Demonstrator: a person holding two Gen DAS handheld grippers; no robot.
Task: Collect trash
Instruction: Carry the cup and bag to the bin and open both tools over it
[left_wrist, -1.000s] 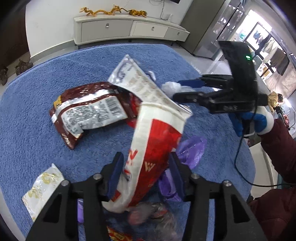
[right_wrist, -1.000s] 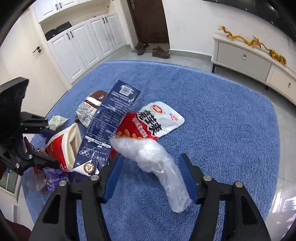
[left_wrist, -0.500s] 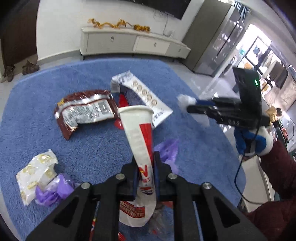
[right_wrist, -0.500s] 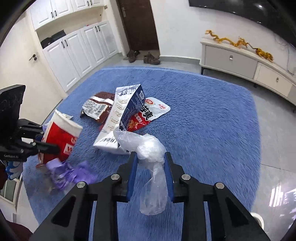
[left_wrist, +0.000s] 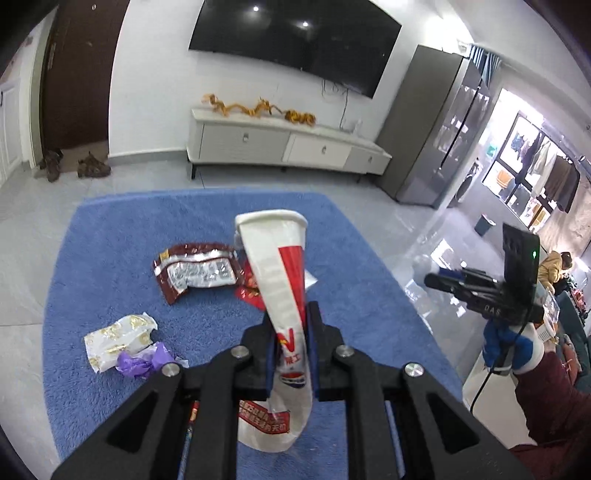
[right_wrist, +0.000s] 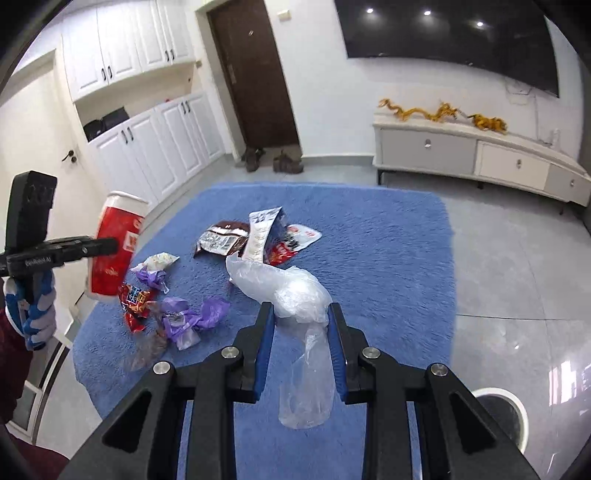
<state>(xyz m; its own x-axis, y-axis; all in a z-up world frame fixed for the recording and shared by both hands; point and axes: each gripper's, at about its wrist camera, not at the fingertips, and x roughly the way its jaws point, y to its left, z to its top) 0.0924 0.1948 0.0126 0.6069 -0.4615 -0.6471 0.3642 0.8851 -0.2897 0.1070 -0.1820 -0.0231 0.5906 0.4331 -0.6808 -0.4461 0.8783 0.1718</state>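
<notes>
Right now my left claw (left_wrist: 291, 341) is clamped on the squashed paper cup (left_wrist: 275, 269), and my right claw (right_wrist: 301, 334) on the clear plastic bag (right_wrist: 291, 295), both lifted above the blue rug (right_wrist: 388, 251). Both look light and crushable; mid-body pinches should hold.

- A large black flat television screen (left_wrist: 295, 40) hangs on the white wall.
- A long white low cabinet with grey drawer fronts (left_wrist: 284, 146) stands under it, on the grey tiled floor.
- Golden dragon figurines (right_wrist: 439, 110) lie along the cabinet's top.
- A dark brown wooden door (right_wrist: 255, 74) has brown shoes (right_wrist: 271, 160) at its foot.
- White panelled cupboards (right_wrist: 147, 110) line the wall beside the door.
- A tall grey refrigerator (left_wrist: 436, 133) stands at the cabinet's far end.
</notes>
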